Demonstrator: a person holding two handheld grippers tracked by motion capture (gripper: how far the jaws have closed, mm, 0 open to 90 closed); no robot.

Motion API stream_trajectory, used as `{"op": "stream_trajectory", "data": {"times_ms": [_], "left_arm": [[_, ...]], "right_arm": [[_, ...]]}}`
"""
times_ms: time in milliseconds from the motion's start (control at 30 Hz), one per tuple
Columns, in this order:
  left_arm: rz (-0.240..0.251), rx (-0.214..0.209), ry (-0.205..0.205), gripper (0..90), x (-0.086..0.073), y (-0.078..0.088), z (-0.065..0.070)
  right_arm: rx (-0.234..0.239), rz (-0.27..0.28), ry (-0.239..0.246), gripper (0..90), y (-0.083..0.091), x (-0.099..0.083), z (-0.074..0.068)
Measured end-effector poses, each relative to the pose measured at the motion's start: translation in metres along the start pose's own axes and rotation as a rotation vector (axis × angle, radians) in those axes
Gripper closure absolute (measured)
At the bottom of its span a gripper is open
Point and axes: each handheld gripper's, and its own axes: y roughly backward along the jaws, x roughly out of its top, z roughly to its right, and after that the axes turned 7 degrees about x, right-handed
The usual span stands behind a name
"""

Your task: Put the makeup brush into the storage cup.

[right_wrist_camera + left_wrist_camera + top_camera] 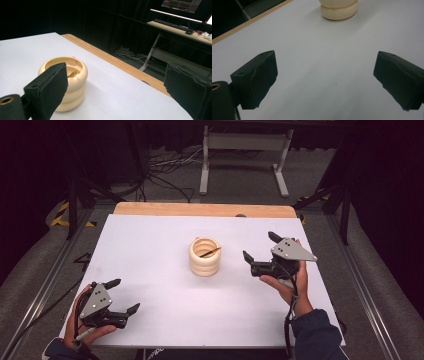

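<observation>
A cream ribbed cup (204,257) stands upright in the middle of the white table top (150,255), with a thin dark stick (210,252) lying inside it. My left gripper (123,296) rests near the front left corner, open and empty, far from the cup. The cup's base (339,10) sits at the top of the left gripper view, beyond the wide gap of the left gripper (325,80). My right gripper (260,247) hovers right of the cup, open and empty. In the right gripper view the cup (75,75) stands behind the left jaw of the right gripper (116,92).
The white sheet covers a wooden table whose bare far edge (200,209) shows at the back. Beyond it stand a white desk frame (245,155) and floor cables (165,170). A keyboard and monitor (175,15) sit on a distant desk.
</observation>
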Motion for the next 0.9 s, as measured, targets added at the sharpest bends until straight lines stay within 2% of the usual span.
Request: {"op": "stream_trajectory", "data": {"times_ms": [200, 367, 800, 900], "left_arm": [[-0.006, -0.001, 0.0, 6.1, 0.0, -0.001, 0.001], [-0.005, -0.001, 0.0, 6.1, 0.0, -0.001, 0.001], [-0.004, 0.002, -0.005, 6.1, 0.0, 0.0, 0.002], [-0.006, 0.001, -0.006, 6.1, 0.0, -0.001, 0.002]], "right_arm": [[0.004, -0.007, -0.001, 5.6, 0.008, -0.007, 0.002], [-0.007, -0.015, 0.022, 5.6, 0.013, -0.01, 0.001], [-0.012, -0.032, 0.041, 5.7, 0.022, -0.022, -0.001], [-0.011, -0.032, 0.035, 5.6, 0.025, -0.026, -0.001]]}}
